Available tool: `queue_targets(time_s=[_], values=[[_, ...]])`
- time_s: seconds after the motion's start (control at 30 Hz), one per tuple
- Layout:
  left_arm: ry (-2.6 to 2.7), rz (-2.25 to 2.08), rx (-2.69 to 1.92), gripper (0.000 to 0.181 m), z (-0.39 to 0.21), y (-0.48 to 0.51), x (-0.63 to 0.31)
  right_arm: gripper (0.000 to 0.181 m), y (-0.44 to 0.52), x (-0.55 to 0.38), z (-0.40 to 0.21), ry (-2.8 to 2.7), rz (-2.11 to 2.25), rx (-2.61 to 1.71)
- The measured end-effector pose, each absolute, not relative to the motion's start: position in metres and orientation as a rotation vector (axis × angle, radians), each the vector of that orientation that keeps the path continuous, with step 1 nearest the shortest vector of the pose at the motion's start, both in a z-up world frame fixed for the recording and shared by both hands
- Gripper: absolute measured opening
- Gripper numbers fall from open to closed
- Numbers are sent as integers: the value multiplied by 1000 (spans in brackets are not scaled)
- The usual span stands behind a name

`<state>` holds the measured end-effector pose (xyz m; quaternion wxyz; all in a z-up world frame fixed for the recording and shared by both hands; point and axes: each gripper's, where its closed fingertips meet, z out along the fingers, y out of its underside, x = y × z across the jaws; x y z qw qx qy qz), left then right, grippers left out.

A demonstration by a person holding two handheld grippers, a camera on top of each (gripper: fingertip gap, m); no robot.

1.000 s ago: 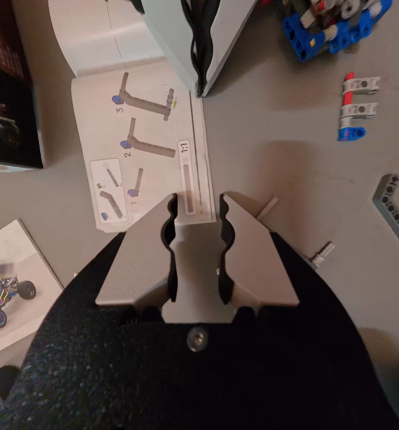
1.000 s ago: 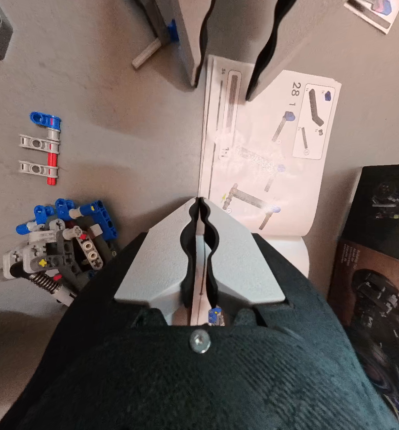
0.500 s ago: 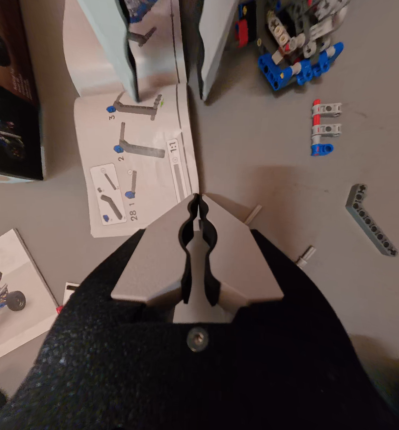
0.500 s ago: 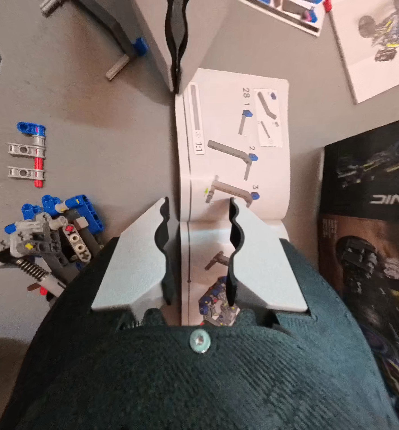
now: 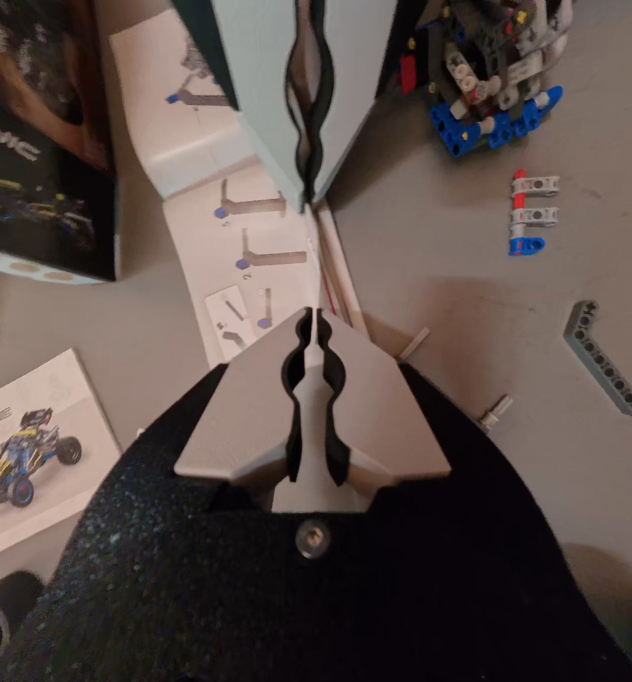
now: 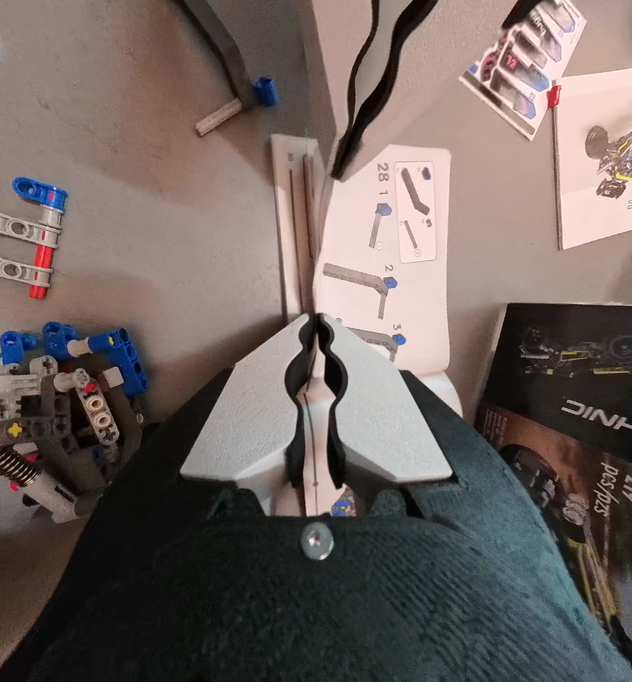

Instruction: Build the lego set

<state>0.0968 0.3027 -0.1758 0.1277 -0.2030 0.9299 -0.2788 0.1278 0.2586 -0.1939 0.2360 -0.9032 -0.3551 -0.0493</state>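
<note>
The open instruction booklet [image 5: 255, 236] lies on the grey table, with one page edge raised. My left gripper [image 5: 312, 313] is shut on the near end of that page edge. My right gripper [image 6: 316, 318] is shut on the same page's other end and shows at the top of the left wrist view [image 5: 307, 201]. The booklet [image 6: 381, 236] and the left gripper [image 6: 334, 173] also show in the right wrist view. The partly built blue and grey model [image 5: 491, 81] stands beside the right gripper [image 6: 49, 398].
A red axle with grey connectors [image 5: 528, 214] and a grey bent beam [image 5: 602, 358] lie right of the booklet. A tan axle [image 5: 414, 343] and a grey pin [image 5: 495, 409] lie by my left gripper. The set's box [image 5: 38, 184] and a second booklet [image 5: 30, 443] lie left. One gripper's finger ends stand about 7 cm off the other's. The tan axle [image 5: 414, 343] sits 6 cm or so from the ends of my left fingers. It is also in sight in the right wrist view [image 6: 218, 117].
My left gripper went from open to shut on the page edge. My right gripper opened half a second ago and is shut on the page again. The page edge now stands raised.
</note>
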Motion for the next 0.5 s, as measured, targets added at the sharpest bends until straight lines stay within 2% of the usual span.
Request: queue_targets(time_s=[0.07,0.17,0.3,0.5], values=[[2650,-849,-660,16,-170,307,100,0,258,126,-192,-933,-106,-2477],[2554,-936,-699,24,-158,313,99,0,258,120,-189,-857,-43,-2456],[2586,-924,-659,12,-162,316,88,0,256,116,-187,-815,1,-2424],[2658,-934,-621,9,-170,308,81,0,253,115,-189,-827,-9,-2441]])
